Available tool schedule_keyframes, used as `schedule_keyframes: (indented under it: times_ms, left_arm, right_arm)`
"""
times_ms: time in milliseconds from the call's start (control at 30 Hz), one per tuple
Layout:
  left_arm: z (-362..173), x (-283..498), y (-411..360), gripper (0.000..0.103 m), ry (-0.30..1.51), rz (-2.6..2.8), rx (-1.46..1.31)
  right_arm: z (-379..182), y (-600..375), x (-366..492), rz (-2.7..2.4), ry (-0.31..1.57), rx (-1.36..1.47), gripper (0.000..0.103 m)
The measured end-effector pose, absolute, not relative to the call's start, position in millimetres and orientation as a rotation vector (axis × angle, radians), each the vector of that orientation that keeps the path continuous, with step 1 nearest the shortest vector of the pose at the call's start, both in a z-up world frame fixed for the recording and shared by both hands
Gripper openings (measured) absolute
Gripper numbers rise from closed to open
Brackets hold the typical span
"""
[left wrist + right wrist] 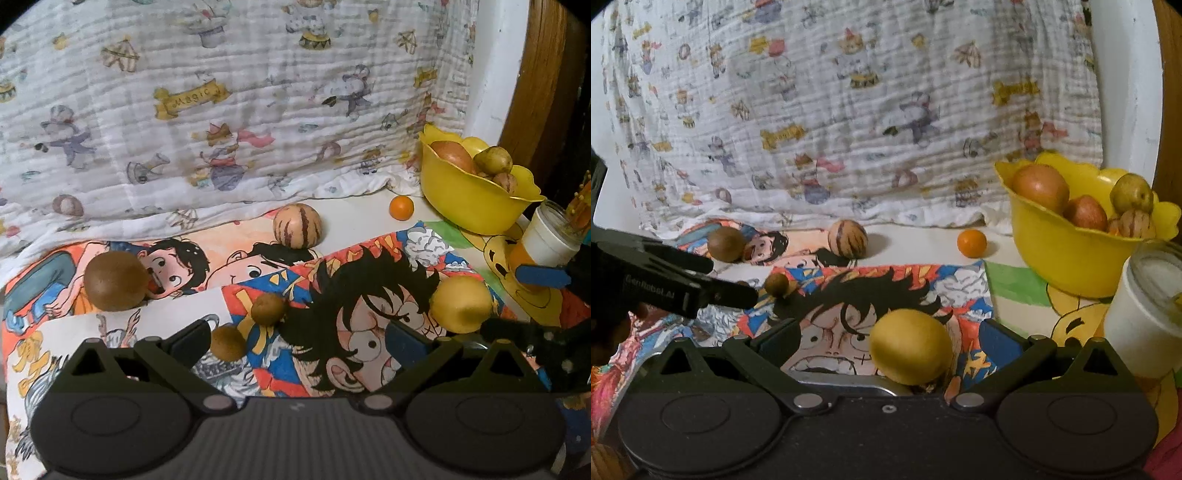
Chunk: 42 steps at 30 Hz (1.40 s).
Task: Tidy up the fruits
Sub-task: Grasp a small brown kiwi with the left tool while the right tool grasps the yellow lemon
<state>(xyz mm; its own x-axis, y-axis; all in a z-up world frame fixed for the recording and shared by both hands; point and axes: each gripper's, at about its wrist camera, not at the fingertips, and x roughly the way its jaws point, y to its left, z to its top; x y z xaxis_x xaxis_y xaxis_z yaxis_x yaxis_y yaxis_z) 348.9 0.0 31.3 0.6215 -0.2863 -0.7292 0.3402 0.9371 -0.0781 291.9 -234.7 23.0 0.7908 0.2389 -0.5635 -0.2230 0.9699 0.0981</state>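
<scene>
the left gripper is seen with its jaws spread wide and nothing between them; a small brown fruit lies just beside its left finger, and a second small brown fruit sits a little farther out on the comic-print covering of the bench. the right gripper is likewise held apart, with a yellow lemon-like fruit lying between its fingers, nearer the right one; whether either finger touches it cannot be told.

in the left wrist view the same yellow fruit is shown at the right, with the right gripper's dark frame beside it. in the right wrist view the left gripper is seen from the side at the left edge, reaching toward the small brown fruit, and the inside of the yellow bowl is shown more fully: two reddish fruits, a greenish one and a striped one are heaped there.

a larger round brown fruit, a pale fruit with dark stripes and a small orange are left on the bench, well apart from one another, near the foot of a hanging printed cloth. the bowl stands at the far right, with a white jar just in front of it.
</scene>
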Motion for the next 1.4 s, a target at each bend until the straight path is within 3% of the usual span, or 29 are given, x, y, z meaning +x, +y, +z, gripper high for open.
schedule_keyframes:
  times_ms: [300,500,867,1200,1400]
  left_arm:
    - [16.2,361.7,-3.6,0.102,0.826,-0.381,0.081]
    - [6.5,374.8,-4.2,0.096,0.83,-0.374,0.088]
    - [-6.1,389.2,-8.3,0.071,0.851,-0.366,0.086]
    - [-15.5,392.4,-11.6,0.052,0.849,-0.347,0.093]
    - [-16.4,389.9,-18.1,0.035,0.82,-0.336,0.145]
  right_arm:
    - [5.8,-227.1,306.5,0.194,0.664,0.025,0.102]
    - [-2.8,-223.5,314.7,0.16,0.679,0.034,0.095]
    - [-16.4,-214.1,324.1,0.129,0.703,0.0,0.079]
    - [-17.9,-208.1,325.9,0.099,0.669,-0.033,0.07]
    - [-21.1,-207.0,325.9,0.086,0.662,-0.052,0.066]
